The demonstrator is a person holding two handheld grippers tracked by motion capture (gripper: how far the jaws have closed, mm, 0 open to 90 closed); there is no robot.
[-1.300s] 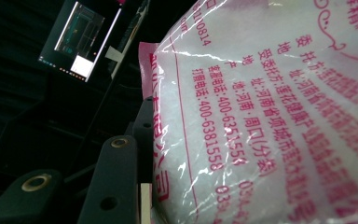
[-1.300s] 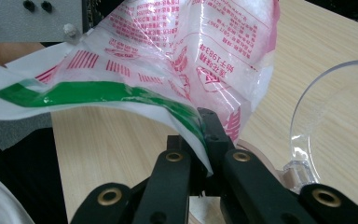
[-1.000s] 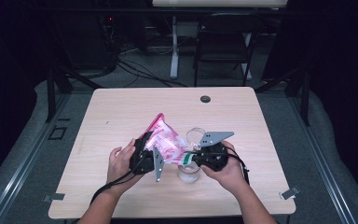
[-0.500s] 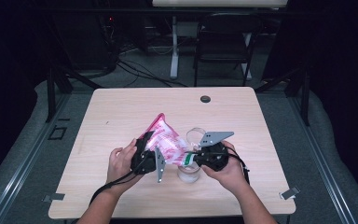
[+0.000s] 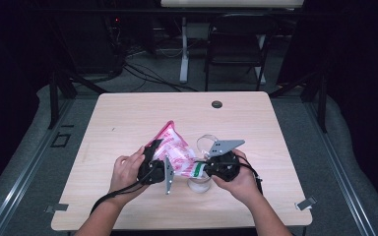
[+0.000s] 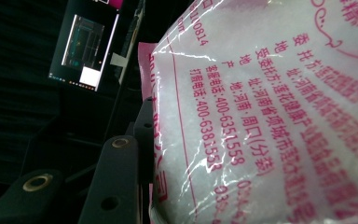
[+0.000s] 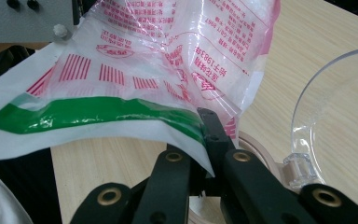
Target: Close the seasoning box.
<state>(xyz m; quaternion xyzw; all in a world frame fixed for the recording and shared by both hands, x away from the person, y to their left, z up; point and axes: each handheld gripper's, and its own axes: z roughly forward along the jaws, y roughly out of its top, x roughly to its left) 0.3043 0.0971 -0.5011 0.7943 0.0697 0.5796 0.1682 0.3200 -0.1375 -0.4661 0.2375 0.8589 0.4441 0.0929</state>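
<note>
At the lower centre of the high view, a pink-and-white printed plastic bag is being held above the wooden table between two hand-held grippers. The left gripper, seen just left of centre, is being kept clamped on the bag's body; in the left gripper view the white granular filling and pink lettering are being pressed against the inner face of the one black jaw in sight at the lower left. The right gripper, seen just right of centre, is being kept clenched on the bag's green-striped edge; in the right gripper view, the two black jaws are being held tight together at the lower centre with the film pinched between them. A clear glass jar is being kept on the table directly beneath the bag's lower corner, and its hinged clear lid is being shown open at the right edge of the right gripper view. Farther up the frame, a small dark round grommet is being shown near the table's far edge, and a folding chair beyond it at the upper centre
</note>
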